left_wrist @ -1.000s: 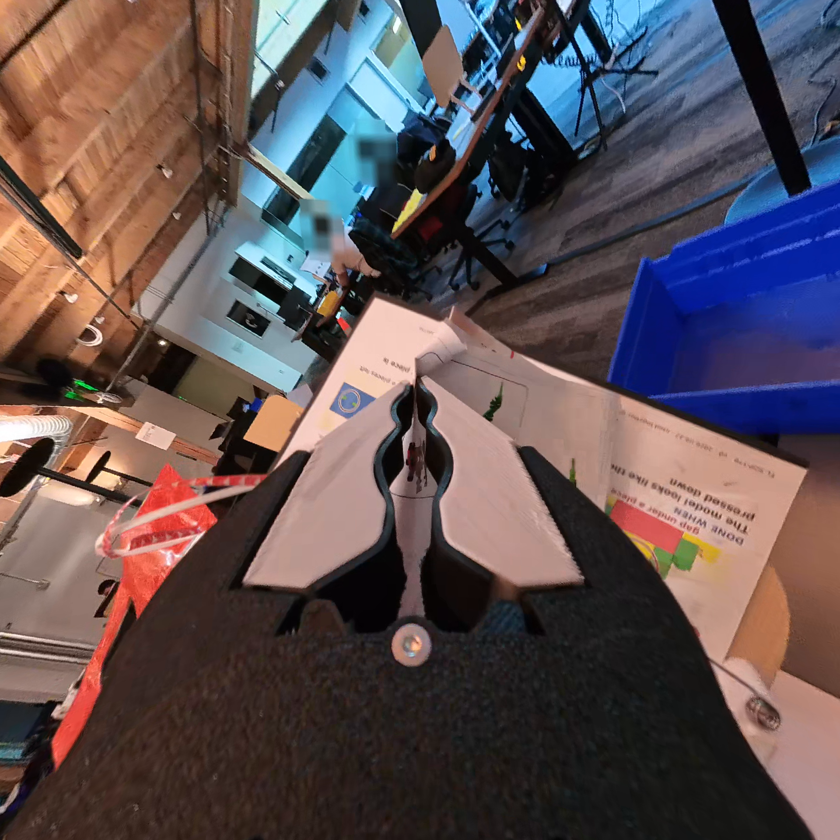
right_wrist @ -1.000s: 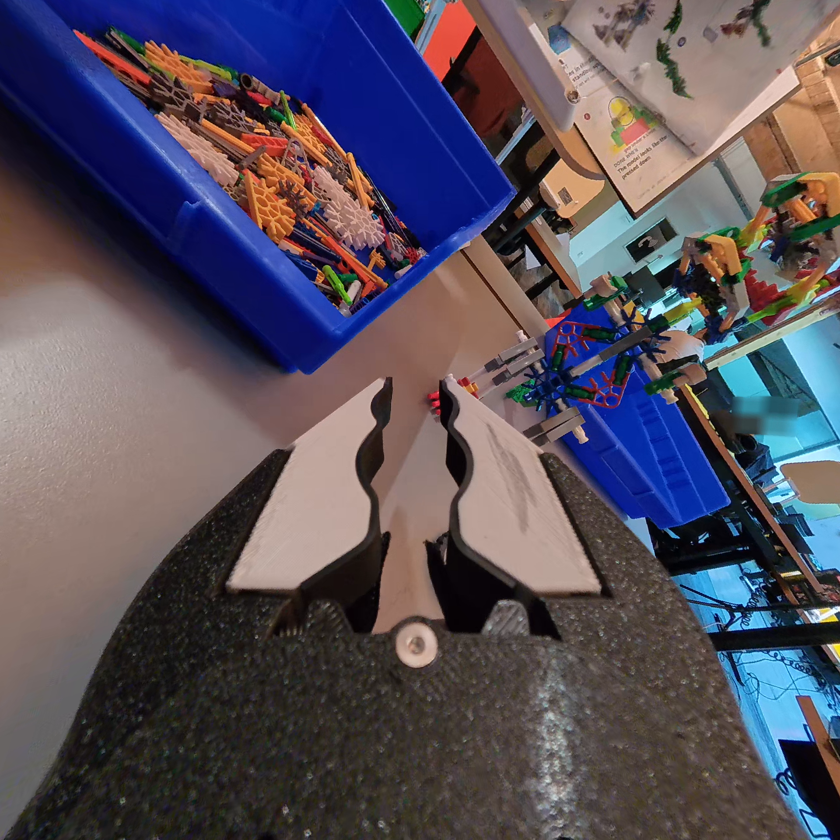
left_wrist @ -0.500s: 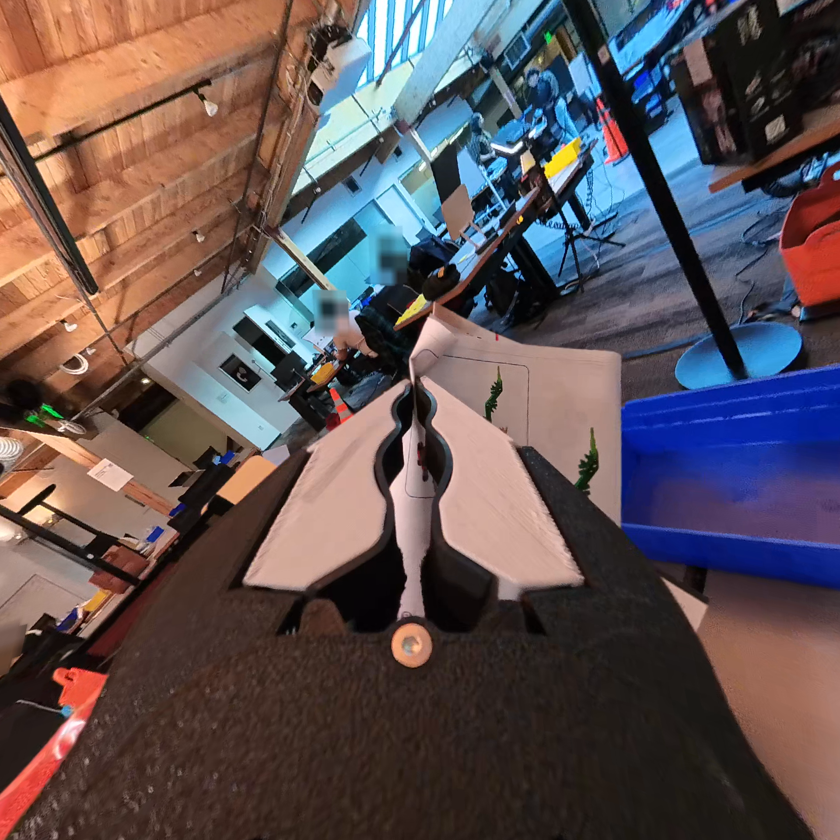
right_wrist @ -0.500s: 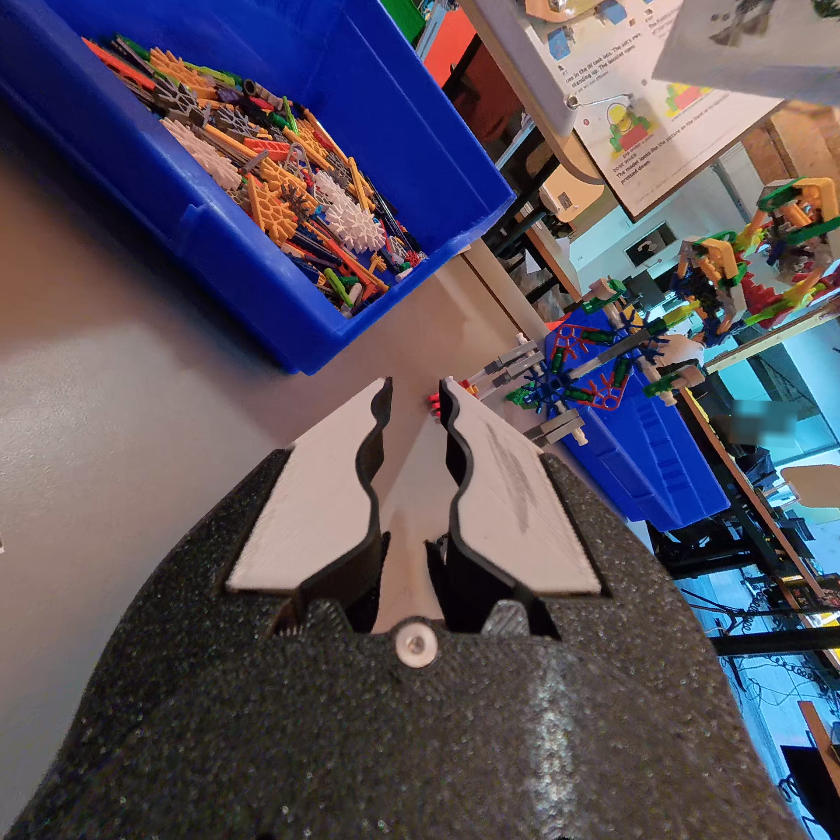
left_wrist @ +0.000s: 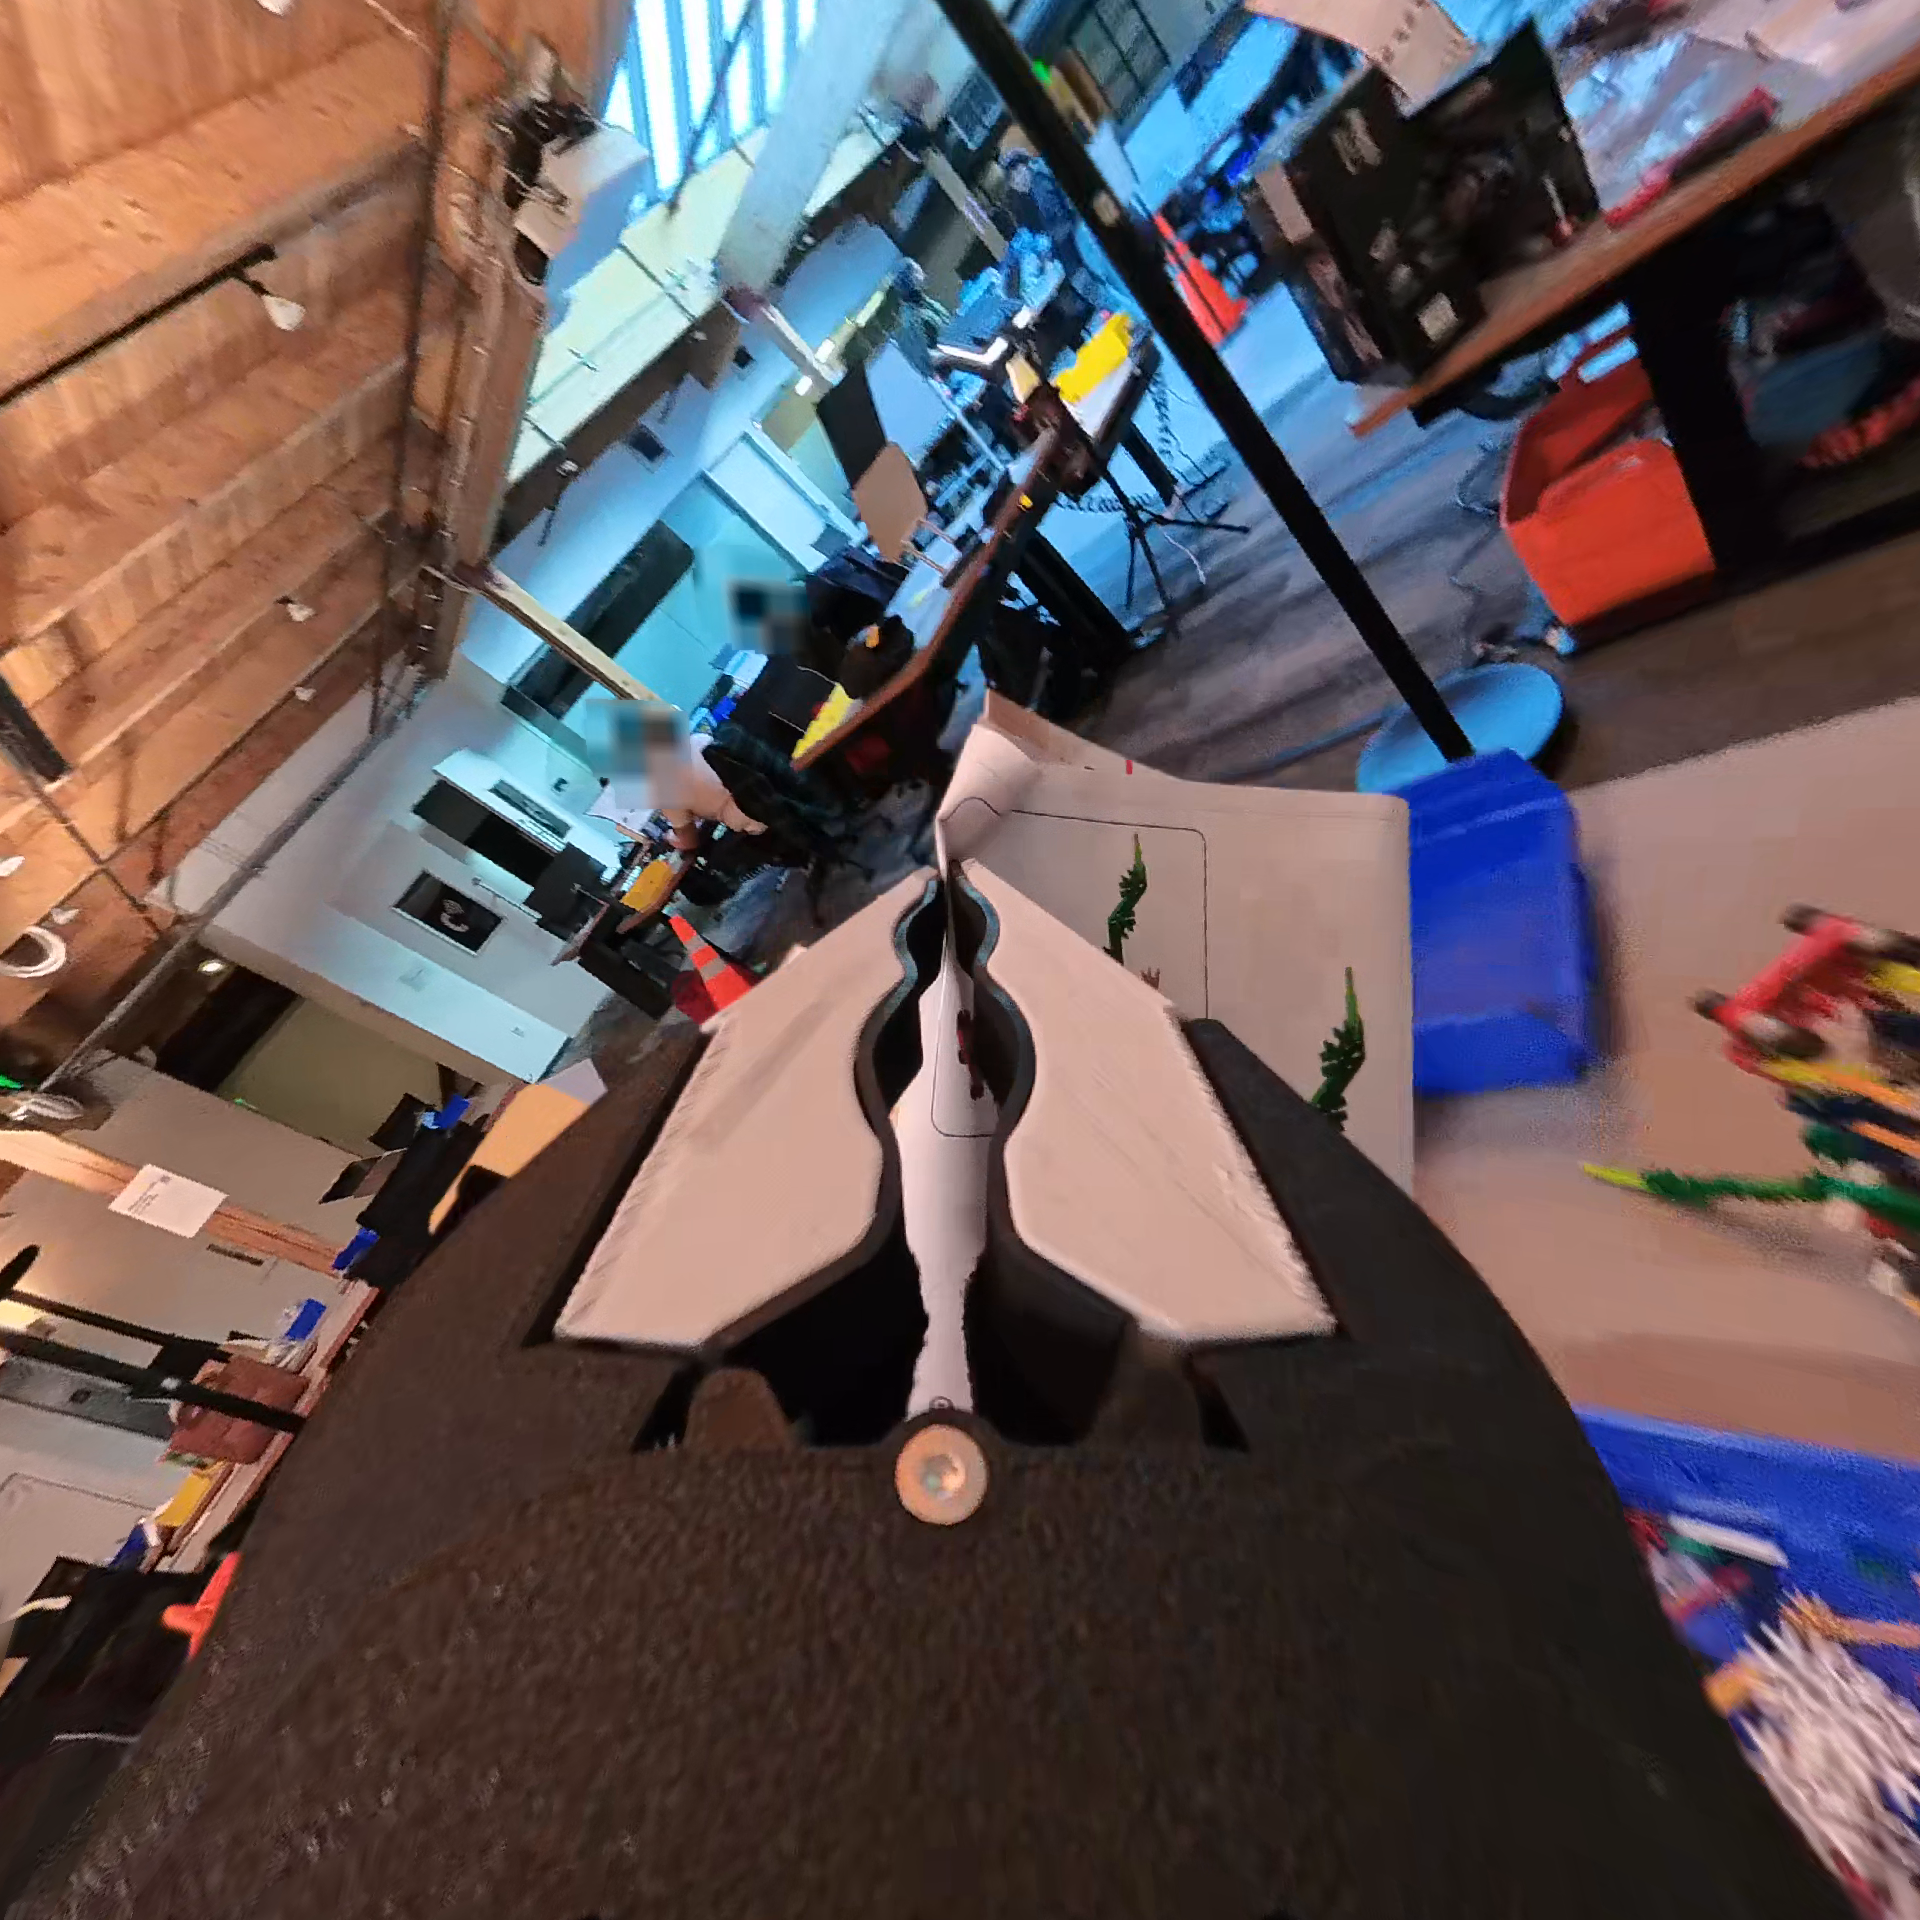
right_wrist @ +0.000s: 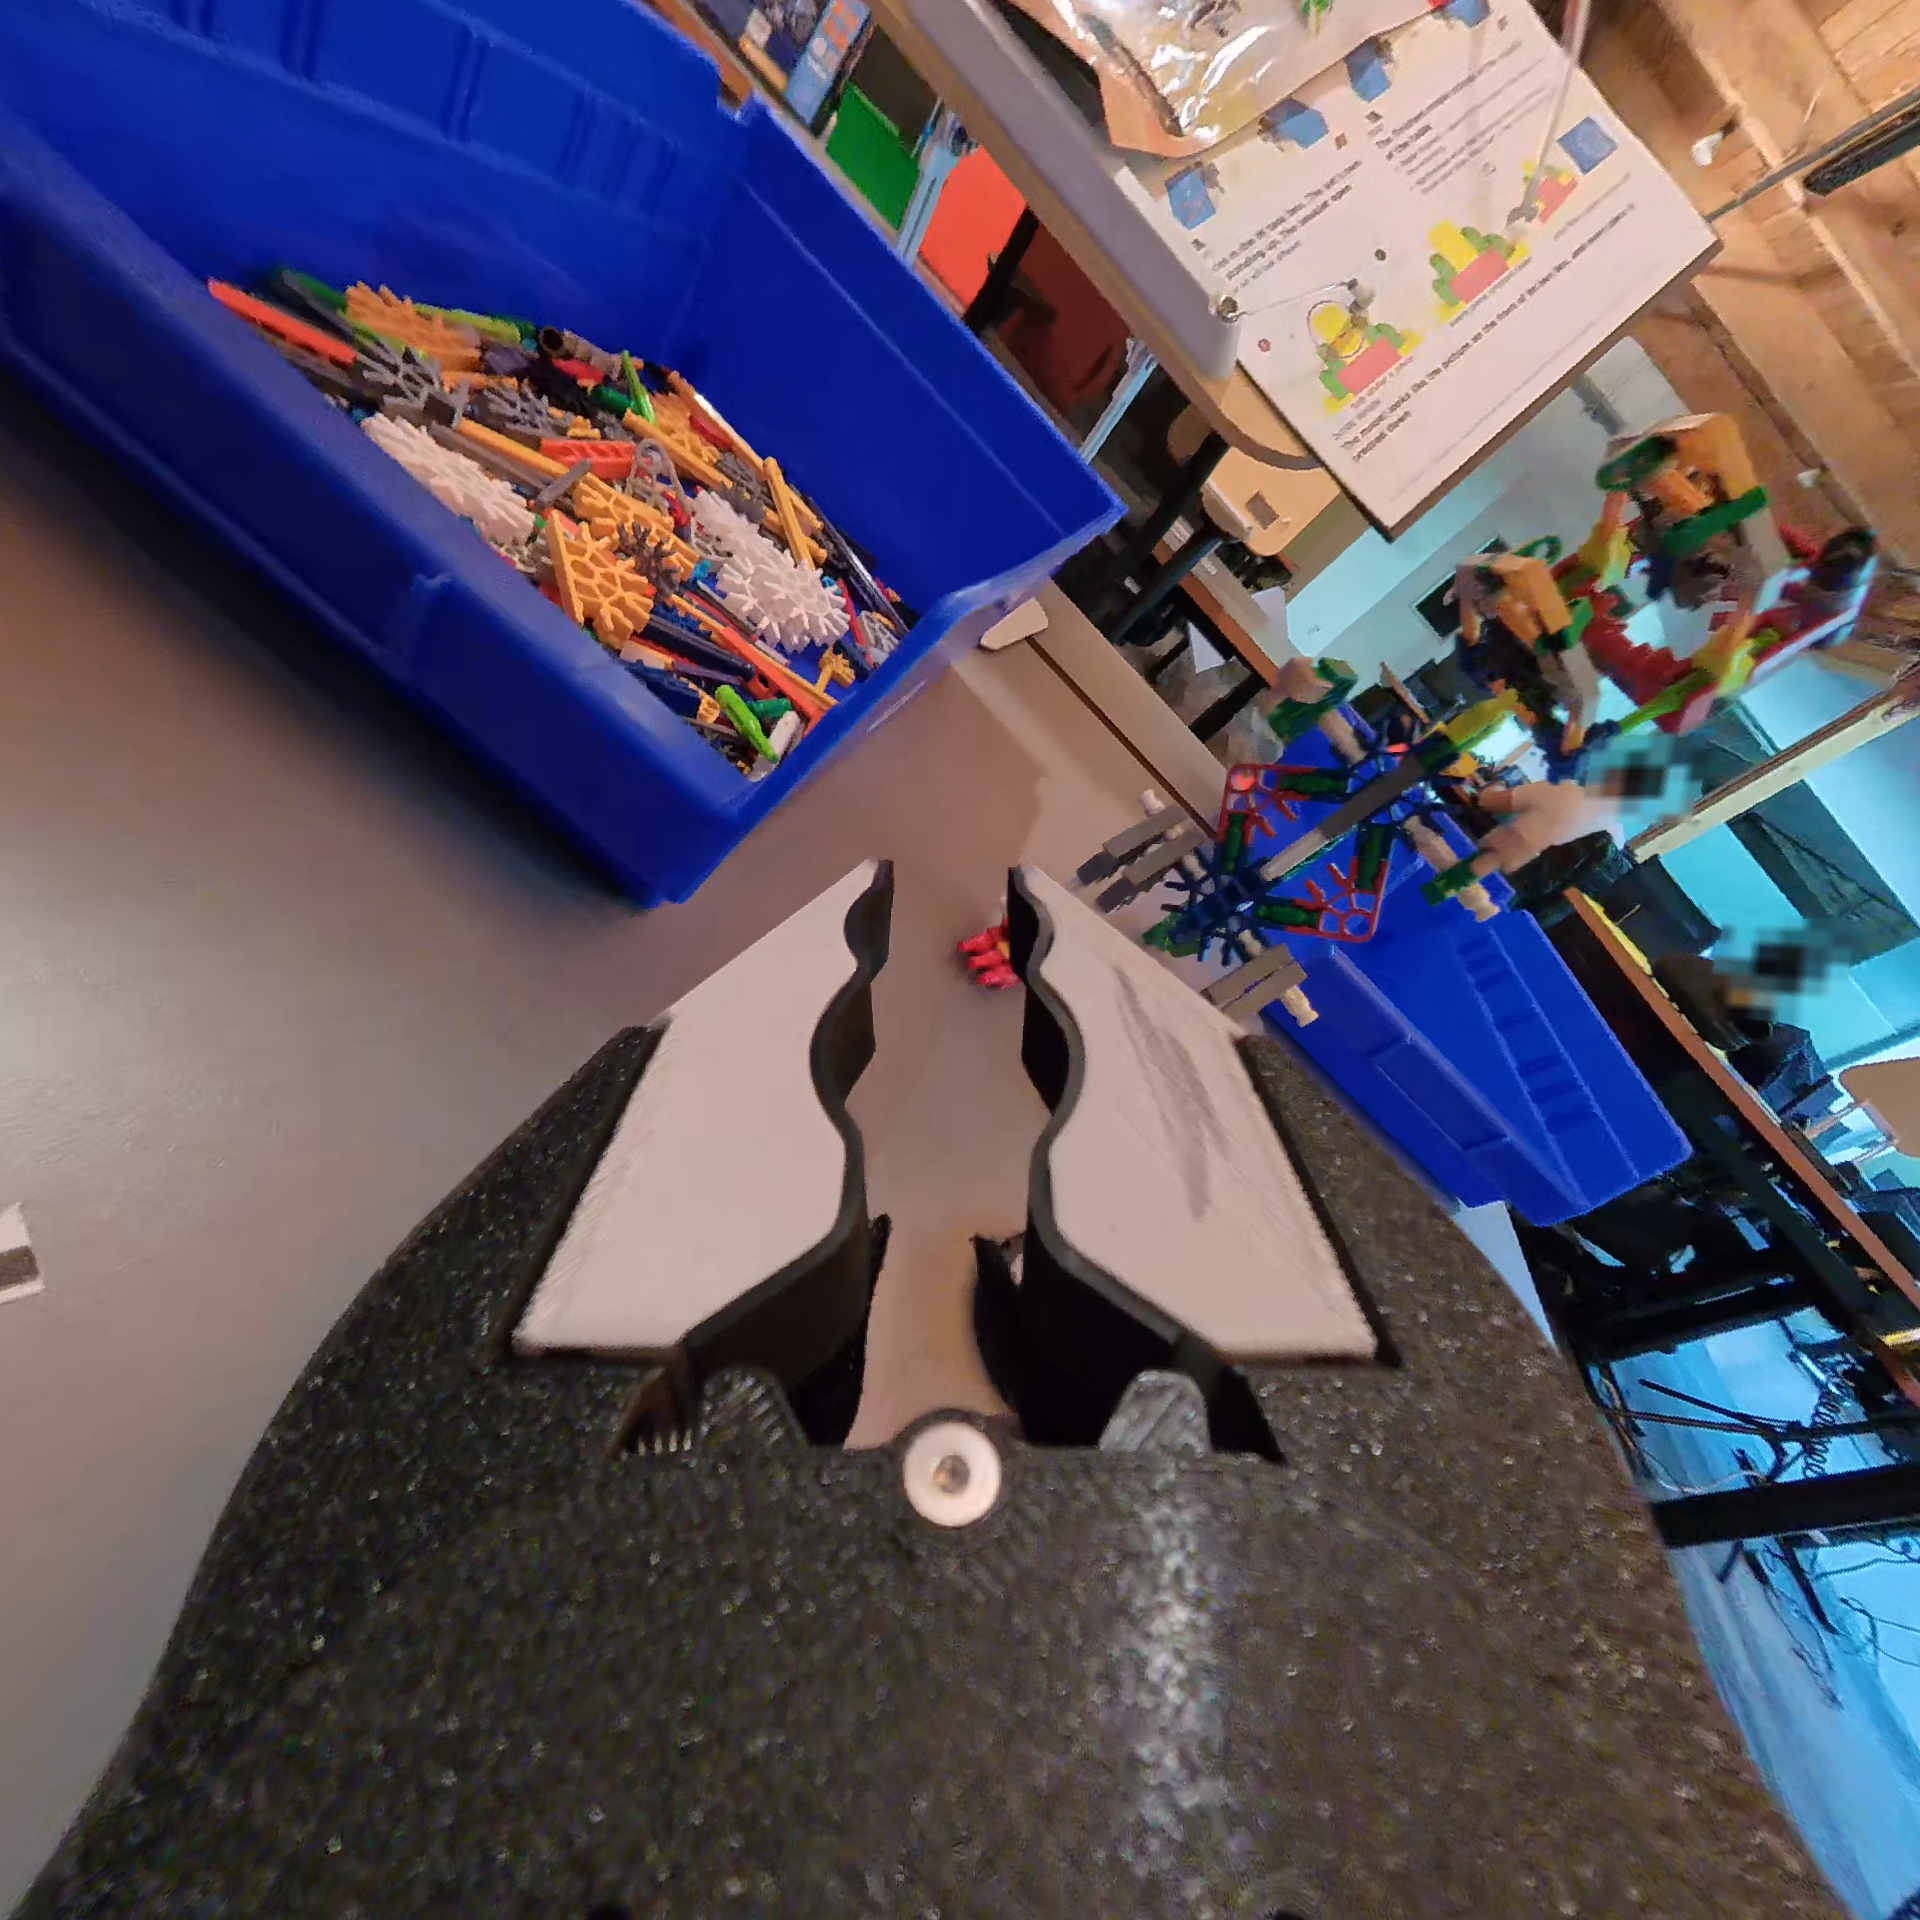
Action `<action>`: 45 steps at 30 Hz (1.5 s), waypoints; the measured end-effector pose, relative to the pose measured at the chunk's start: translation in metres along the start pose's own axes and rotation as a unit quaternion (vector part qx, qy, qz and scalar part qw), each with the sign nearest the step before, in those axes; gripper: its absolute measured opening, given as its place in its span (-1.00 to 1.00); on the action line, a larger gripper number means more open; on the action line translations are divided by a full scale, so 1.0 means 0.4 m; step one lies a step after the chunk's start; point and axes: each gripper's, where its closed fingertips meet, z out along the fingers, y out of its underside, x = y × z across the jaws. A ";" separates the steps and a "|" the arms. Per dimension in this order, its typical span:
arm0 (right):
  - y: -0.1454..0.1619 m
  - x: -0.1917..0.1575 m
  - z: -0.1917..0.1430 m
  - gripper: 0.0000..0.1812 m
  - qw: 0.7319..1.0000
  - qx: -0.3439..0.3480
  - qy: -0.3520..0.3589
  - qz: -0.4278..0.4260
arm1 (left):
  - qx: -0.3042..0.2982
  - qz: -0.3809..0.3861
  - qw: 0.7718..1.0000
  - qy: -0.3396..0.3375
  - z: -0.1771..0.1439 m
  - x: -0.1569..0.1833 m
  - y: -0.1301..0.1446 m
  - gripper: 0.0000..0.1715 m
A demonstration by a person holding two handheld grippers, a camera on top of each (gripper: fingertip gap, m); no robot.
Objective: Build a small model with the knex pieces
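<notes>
My left gripper (left_wrist: 948, 883) is shut on the edge of a white printed paper sheet (left_wrist: 1278, 904), which stands up in the air ahead of the fingers. My right gripper (right_wrist: 951, 883) is slightly open and empty, low over the grey table (right_wrist: 208, 935). A small red piece (right_wrist: 985, 956) lies on the table just beyond its fingertips. A blue bin (right_wrist: 914, 436) full of colourful rods and connector pieces (right_wrist: 623, 540) sits to the left of it.
A second blue bin (right_wrist: 1455, 1060) with a rod-and-connector model (right_wrist: 1288, 862) stands right of the right gripper. A printed board (right_wrist: 1455, 239) hangs above. In the left wrist view a blue bin (left_wrist: 1496, 925) and a blurred colourful model (left_wrist: 1849, 1070) are at right.
My left gripper has swung round with the sheet still held; the table, a model and a bin of pieces have come into its view. The right gripper has barely moved.
</notes>
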 end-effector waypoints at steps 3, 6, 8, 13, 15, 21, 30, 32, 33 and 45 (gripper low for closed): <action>-0.017 0.002 0.000 -0.76 1.000 0.019 0.003 0.016 | -0.021 0.020 0.999 0.024 -0.076 0.105 0.013 -1.00; -0.038 0.008 -0.006 -0.76 0.998 0.042 0.001 0.042 | -0.040 0.024 0.998 0.044 -0.141 0.211 0.034 -1.00; -0.050 0.013 -0.009 -0.76 0.997 0.051 -0.002 0.062 | -0.049 0.021 0.996 0.065 -0.173 0.285 0.055 -1.00; -0.176 0.074 -0.029 -0.63 0.989 0.104 -0.006 0.102 | -0.058 -0.012 0.991 0.120 -0.218 0.430 0.105 -1.00; -0.238 0.106 -0.026 -0.47 0.982 0.122 -0.021 0.139 | -0.051 -0.047 0.984 0.163 -0.230 0.481 0.117 -1.00; -0.338 0.186 -0.016 -0.33 0.980 0.142 0.002 0.137 | -0.015 -0.093 0.983 0.156 -0.270 0.479 0.124 -1.00; -0.391 0.232 -0.049 -0.54 0.986 0.148 0.018 0.076 | 0.035 -0.096 0.979 0.176 -0.315 0.489 0.108 -1.00; -0.394 0.191 -0.038 -0.50 0.988 0.128 -0.043 0.077 | 0.047 -0.081 0.978 0.185 -0.325 0.499 0.097 -1.00; -0.395 0.191 -0.033 -0.51 0.989 0.125 -0.041 0.073 | 0.052 -0.079 0.978 0.187 -0.329 0.500 0.090 -1.00; -0.402 0.157 -0.027 -1.00 0.973 0.114 -0.137 0.149 | 0.079 -0.117 0.974 0.176 -0.325 0.474 0.087 -0.93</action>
